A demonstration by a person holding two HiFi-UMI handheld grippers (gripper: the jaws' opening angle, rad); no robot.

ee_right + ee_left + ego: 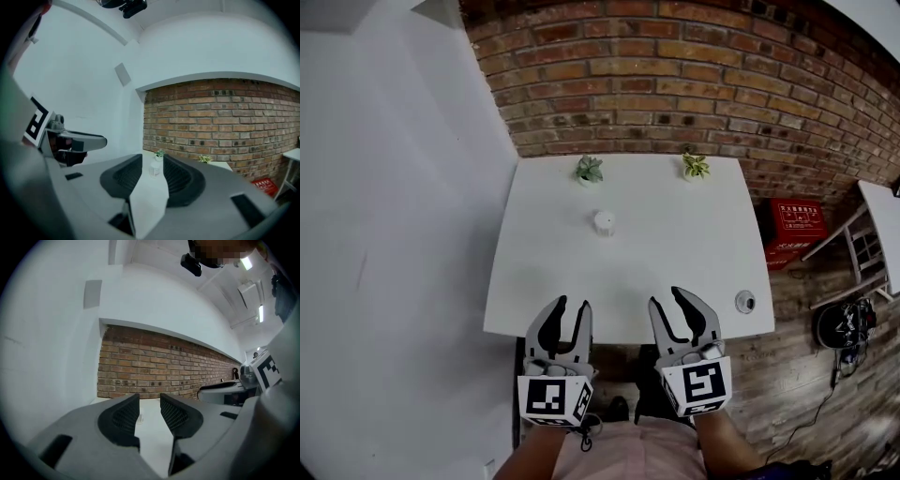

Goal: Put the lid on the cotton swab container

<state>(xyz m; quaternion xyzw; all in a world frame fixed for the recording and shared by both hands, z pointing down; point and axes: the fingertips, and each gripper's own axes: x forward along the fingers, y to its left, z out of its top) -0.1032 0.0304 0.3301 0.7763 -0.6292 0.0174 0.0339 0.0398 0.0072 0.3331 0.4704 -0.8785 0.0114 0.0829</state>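
— Your left gripper [572, 306] and right gripper [667, 298] hang at the near edge of the surface [675, 244]. Both sets of fingers are parted and empty, the left narrower. What could go wrong?
— The cotton swab container [604, 222] stands mid-surface and looks light, so a nudge may tip it. What looks like the lid [745, 301] sits by the right front corner. A clumsy pinch could flick it onto the wooden floor [787, 375].
— And the room?
— White surface, potted plants [589, 170] at the back, brick wall [694, 75] behind.

Studio room: brick wall [675, 75], white table [666, 253]
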